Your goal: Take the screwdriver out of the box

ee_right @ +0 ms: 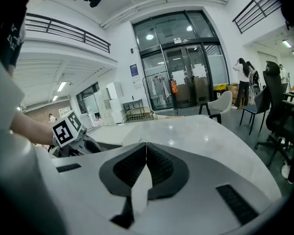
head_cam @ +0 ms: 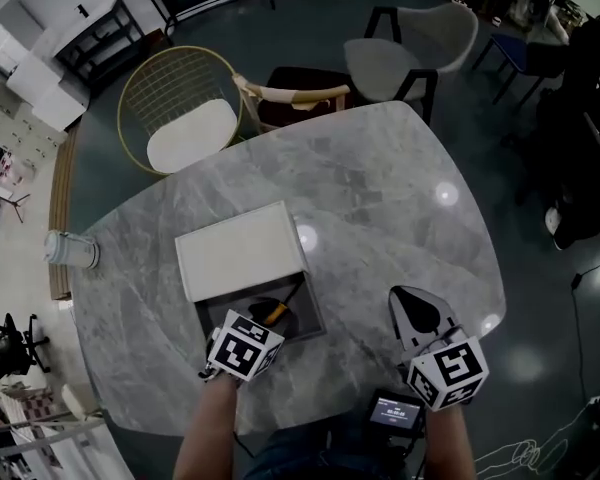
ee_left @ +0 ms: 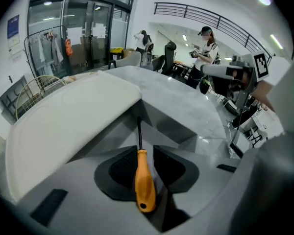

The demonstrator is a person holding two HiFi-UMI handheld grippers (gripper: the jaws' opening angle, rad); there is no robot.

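Progress looks roughly halfway: the left claw (ee_left: 145, 151) has its jaws pressed onto the orange handle of the screwdriver (ee_left: 144, 182), with the thin shaft pointing away from it toward a far inner corner of the box (ee_left: 172, 126). In the head view the same claw (head_cam: 265, 313) hangs over the open near part of the box (head_cam: 212, 320), and the screwdriver (head_cam: 276, 311) lies within the box outline, so the grip seems made while the lift out is not yet done. Whether the tool has left the box floor cannot be told. The right claw (ee_right: 146, 148) is closed with nothing in it, pads meeting at the tips, and it hovers over bare worktop (head_cam: 380, 198) well right of the box, as the head view shows (head_cam: 412, 303). The white lid (head_cam: 242, 251) is slid to the far left and covers the far part of the box, its edge close above the shaft tip. The box walls stand close on the right and near sides of the handle. Judging from this, the safest way out is up and toward the near side, since pushing far risks catching the tip under the lid. To the right of the box the worktop is open, giving room to set the tool down, and the worktop's near edge lies just behind both claws.
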